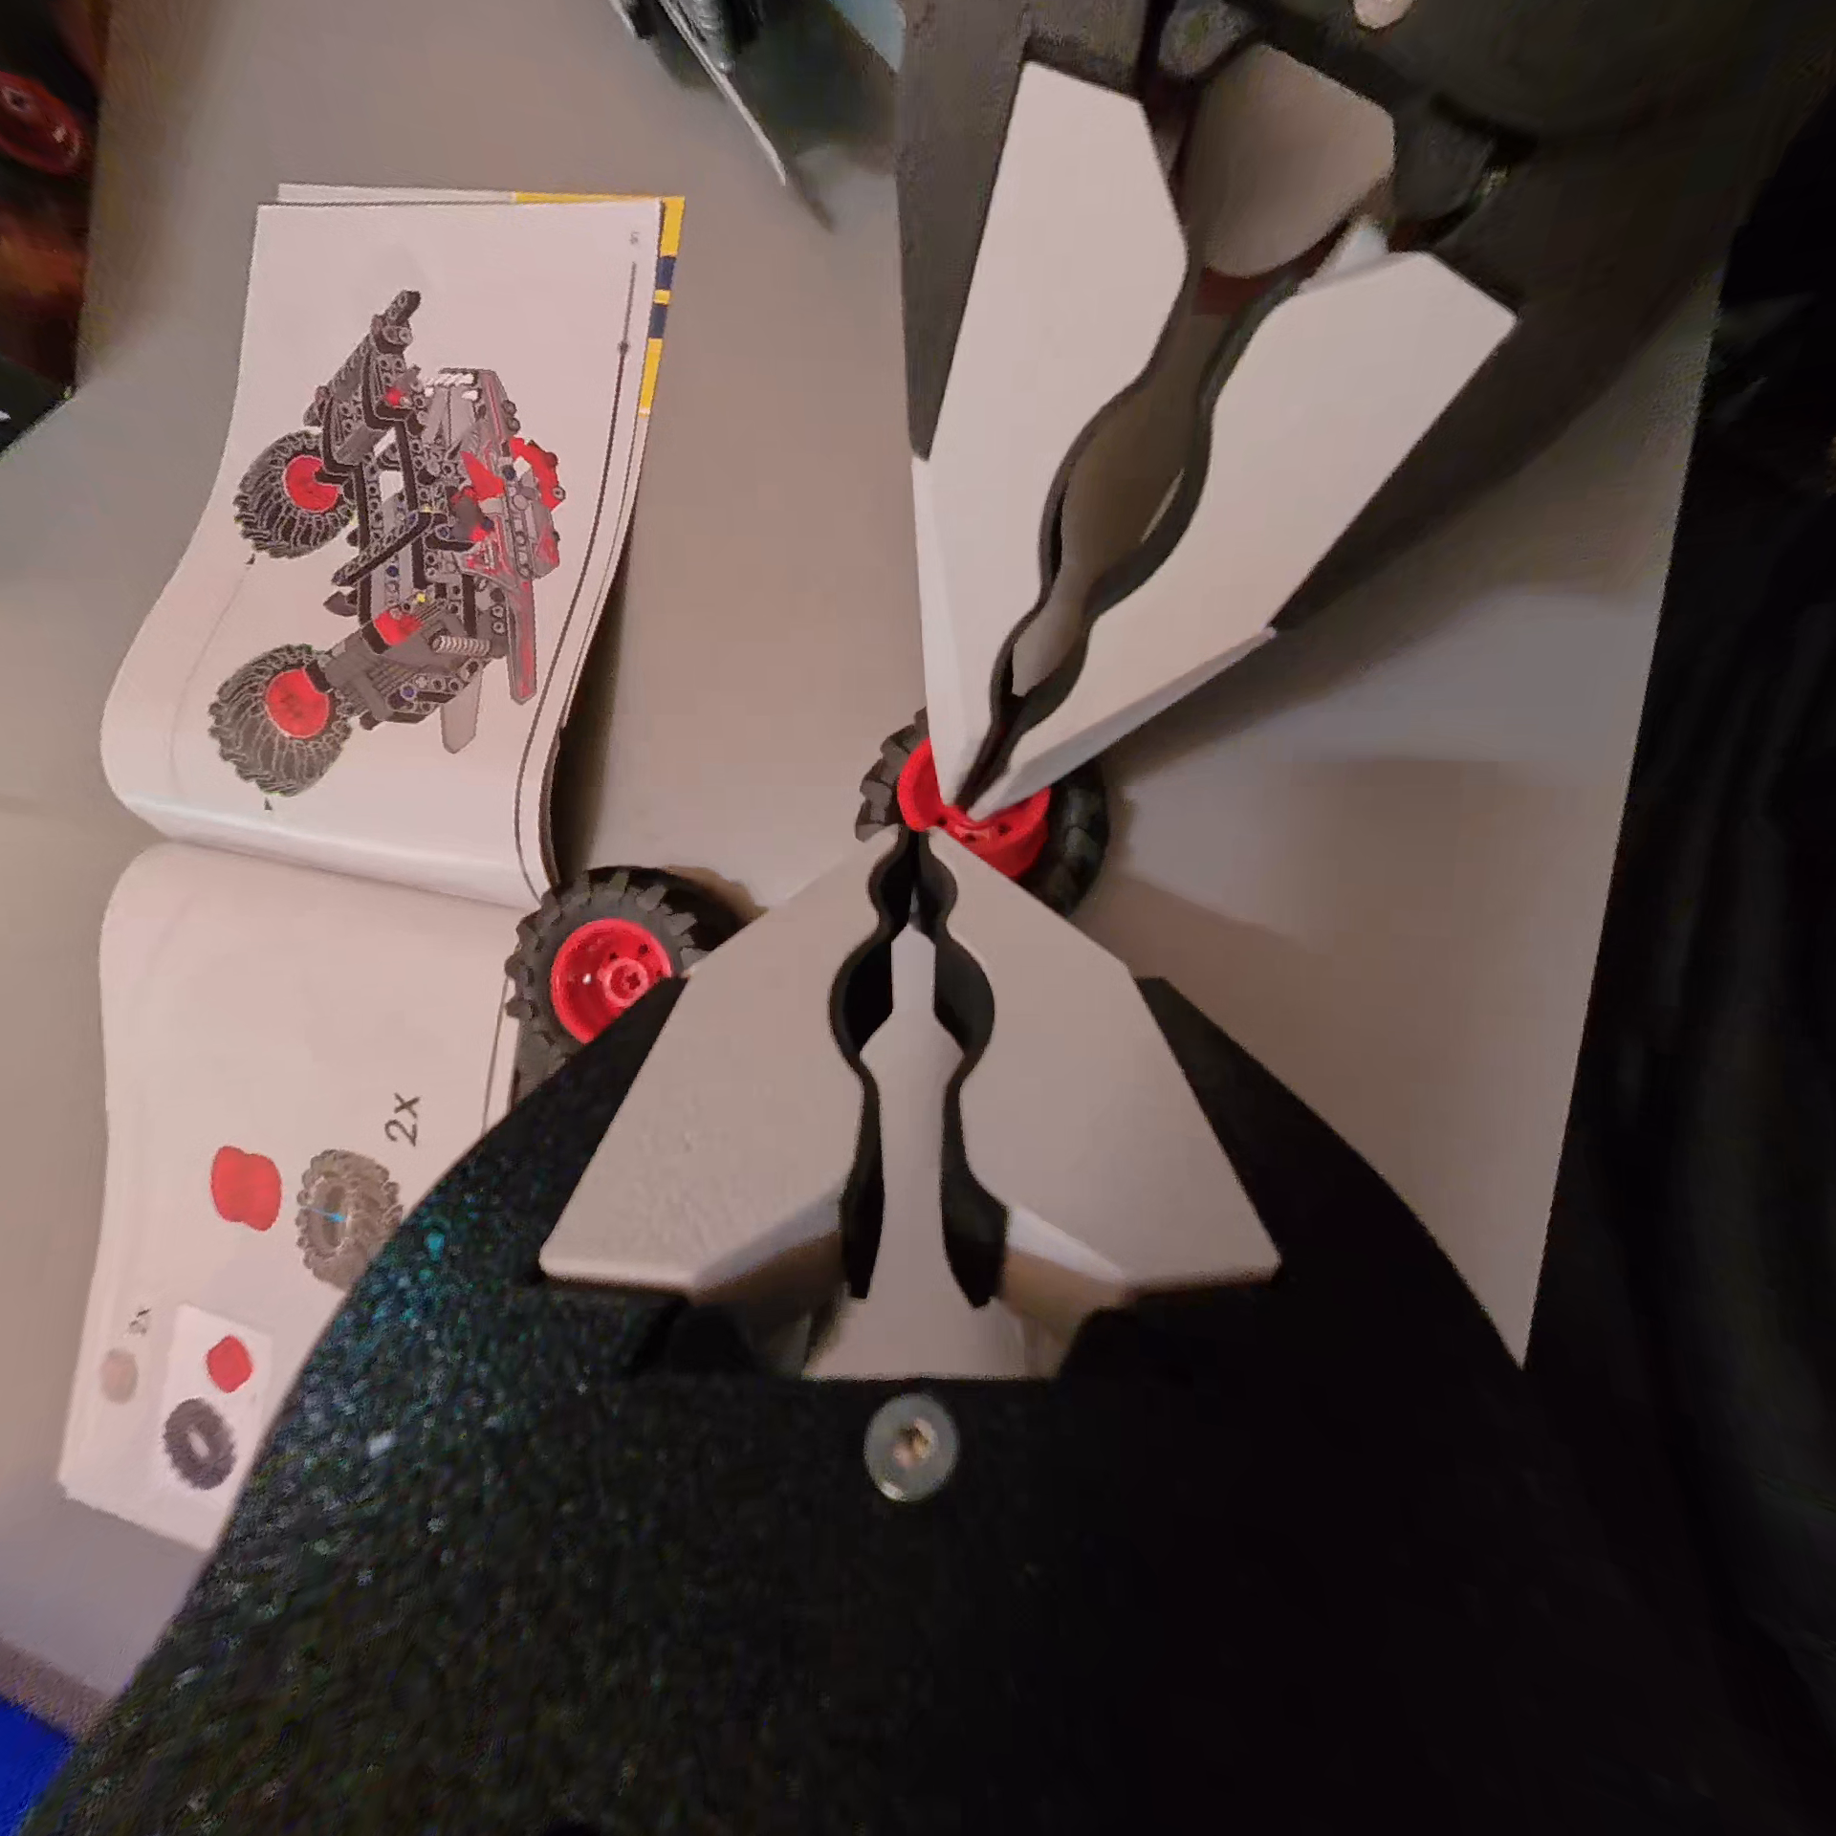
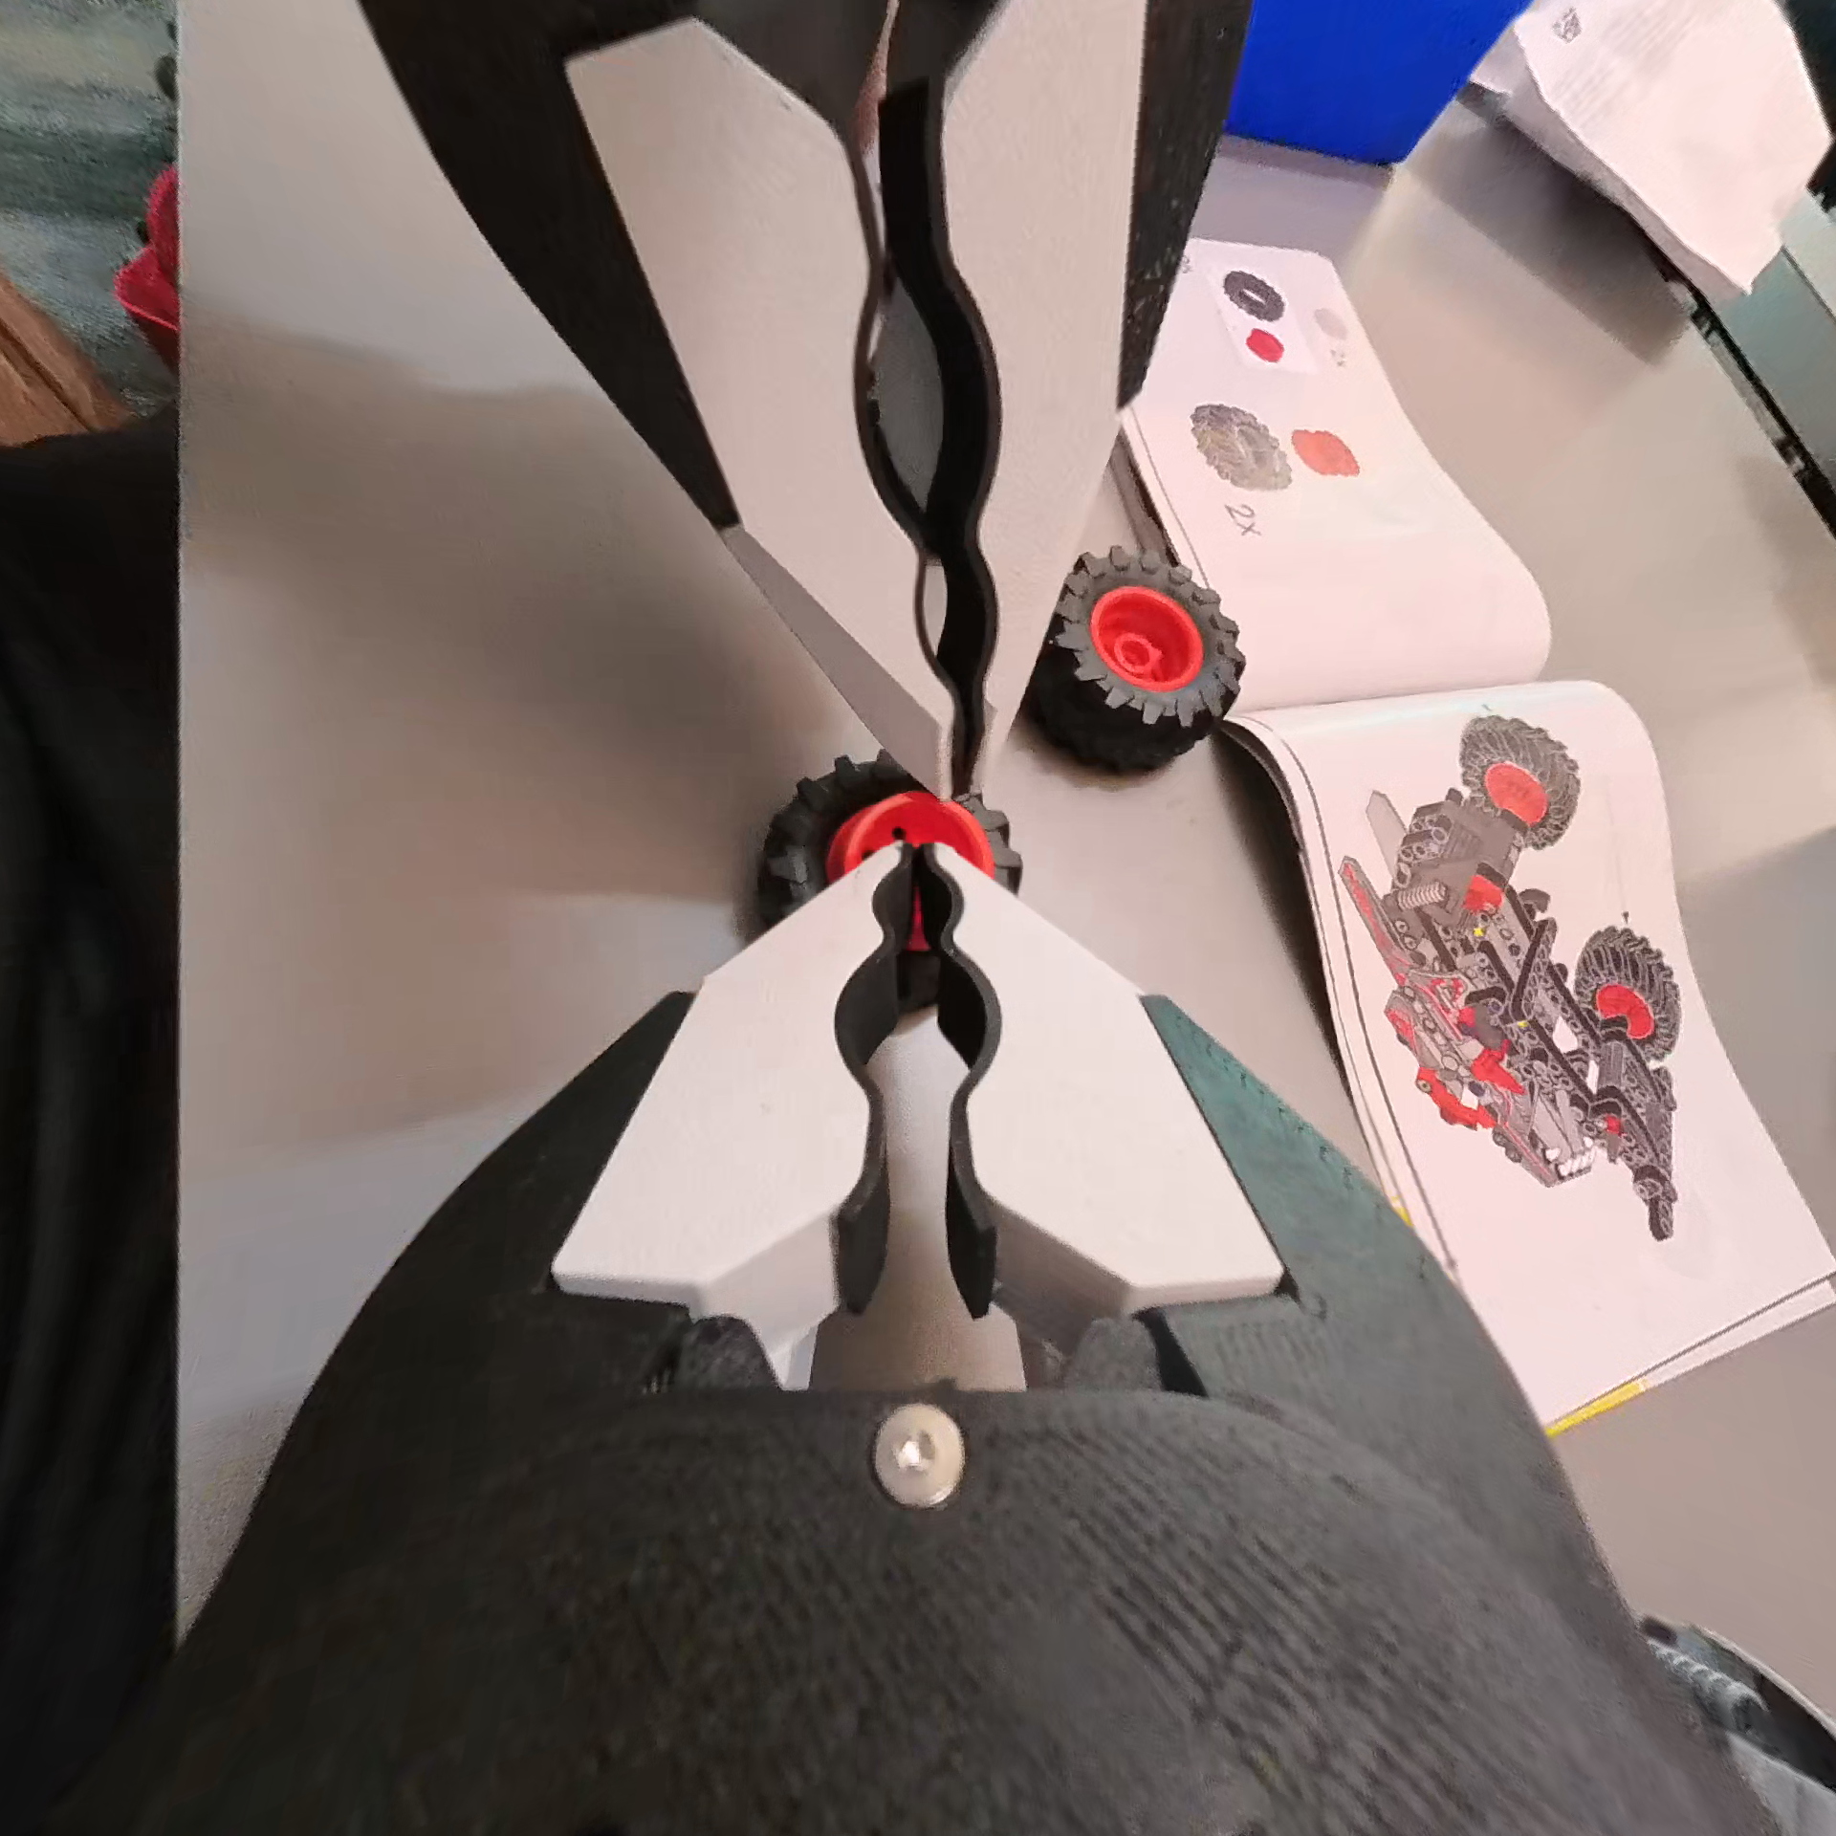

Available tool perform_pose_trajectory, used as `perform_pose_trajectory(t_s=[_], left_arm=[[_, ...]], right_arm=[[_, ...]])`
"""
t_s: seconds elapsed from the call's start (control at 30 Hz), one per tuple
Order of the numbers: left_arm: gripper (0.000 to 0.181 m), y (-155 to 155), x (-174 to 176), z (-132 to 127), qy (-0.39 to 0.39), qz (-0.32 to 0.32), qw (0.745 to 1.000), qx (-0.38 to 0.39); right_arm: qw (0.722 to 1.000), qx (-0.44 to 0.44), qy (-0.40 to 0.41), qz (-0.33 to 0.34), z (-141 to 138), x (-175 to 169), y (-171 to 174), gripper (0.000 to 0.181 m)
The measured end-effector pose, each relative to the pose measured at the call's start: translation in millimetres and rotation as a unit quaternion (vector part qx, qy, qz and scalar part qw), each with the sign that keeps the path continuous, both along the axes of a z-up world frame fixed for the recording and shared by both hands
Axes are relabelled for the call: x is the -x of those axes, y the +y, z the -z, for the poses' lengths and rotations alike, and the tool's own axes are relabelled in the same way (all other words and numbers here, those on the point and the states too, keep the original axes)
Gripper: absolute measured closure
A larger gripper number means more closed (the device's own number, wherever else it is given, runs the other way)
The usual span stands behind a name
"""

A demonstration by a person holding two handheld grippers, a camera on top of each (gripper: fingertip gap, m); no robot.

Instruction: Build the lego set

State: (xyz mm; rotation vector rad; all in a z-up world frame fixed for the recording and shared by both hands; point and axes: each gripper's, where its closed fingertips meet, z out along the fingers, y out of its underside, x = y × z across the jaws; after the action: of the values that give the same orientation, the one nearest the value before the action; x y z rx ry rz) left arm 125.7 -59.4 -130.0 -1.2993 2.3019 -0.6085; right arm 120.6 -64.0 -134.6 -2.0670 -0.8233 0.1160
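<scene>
Wheel: red hub (image 2: pixel 909 830) half-seated in black tyre (image 2: pixel 795 864) on table (image 1: pixel 795 497) | I hold left gripper (image 1: pixel 909 844) and right gripper (image 2: pixel 909 854) pinched on opposite rim edges | handling: light, rigid hub, soft grippy tyre; grip rim.

Both wrist views face each other closely, sharing the red-rimmed wheel (image 1: pixel 979 830).

Both tools meet tip to tip over half-assembled wheel (image 2: pixel 884 854); no gap between tips. Finished wheel (image 2: pixel 1143 661) and open instruction booklet (image 2: pixel 1441 616) block right of right gripper (image 2: pixel 912 852). Bare table (image 2: pixel 447 695) on its left free.
</scene>
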Motion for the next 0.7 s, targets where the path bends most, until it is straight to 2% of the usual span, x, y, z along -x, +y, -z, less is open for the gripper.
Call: perform_pose_trajectory(t_s=[0.07,0.2,0.43,0.5,0.7], left_arm=[[0.181,1,1,0,-0.016,-0.009,1.000,0.015],[0.167,22,11,8,-0.020,-0.064,0.998,-0.013],[0.142,11,26,12,-0.071,-0.108,0.984,0.122],[0.141,8,31,15,-0.082,-0.114,0.978,0.157],[0.138,5,35,25,-0.088,-0.112,0.975,0.171]], right_arm=[[1.000,-0.001,-0.009,0.001,-1,0,1,0.181],[1.000,0.017,-0.014,-0.013,-2,0,1,0.181],[0.986,0.103,-0.096,-0.087,1,7,5,0.181],[0.980,0.132,-0.116,-0.099,1,8,6,0.181],[0.955,0.218,-0.168,-0.112,10,7,3,0.181]])
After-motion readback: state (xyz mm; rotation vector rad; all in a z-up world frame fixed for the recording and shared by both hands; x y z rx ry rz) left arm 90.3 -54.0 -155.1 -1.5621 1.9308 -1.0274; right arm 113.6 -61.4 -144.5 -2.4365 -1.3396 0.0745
